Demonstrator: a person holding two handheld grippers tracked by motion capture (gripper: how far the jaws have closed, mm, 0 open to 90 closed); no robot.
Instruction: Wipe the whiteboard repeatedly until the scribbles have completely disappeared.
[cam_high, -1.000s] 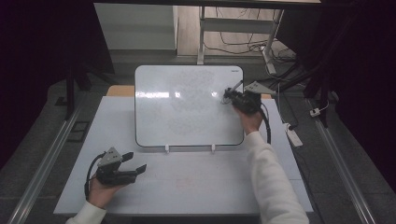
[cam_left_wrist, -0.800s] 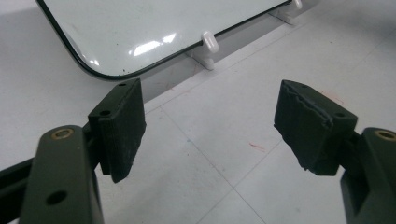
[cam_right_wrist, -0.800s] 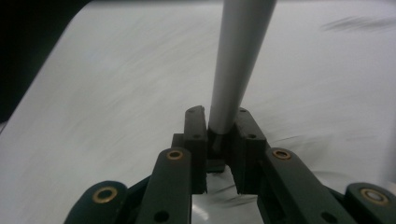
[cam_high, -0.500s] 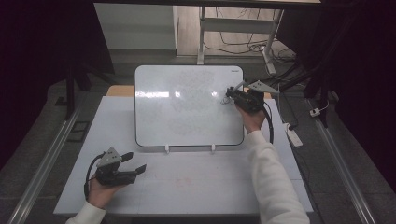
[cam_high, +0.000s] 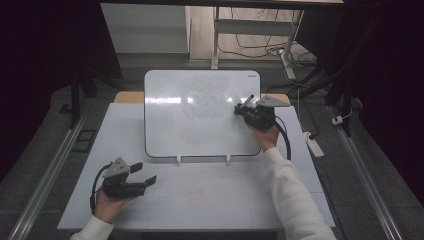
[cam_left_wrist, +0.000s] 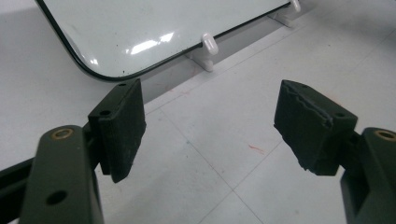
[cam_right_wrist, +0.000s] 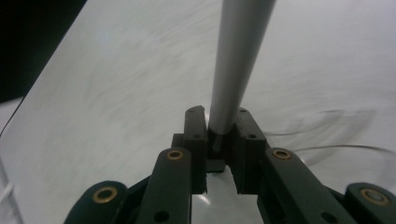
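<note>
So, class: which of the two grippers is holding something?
The right gripper, over the whiteboard, is clamped on a grey pen. The left gripper is open and empty.

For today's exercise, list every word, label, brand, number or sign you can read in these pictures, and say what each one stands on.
No text can be read anywhere.
Whiteboard: faint smudges and wiped traces, plus thin curved lines in the right gripper view; no legible letters or numbers.
Marker held in the right gripper: plain grey barrel, no visible label.
Table: small red flecks, not writing.
</note>
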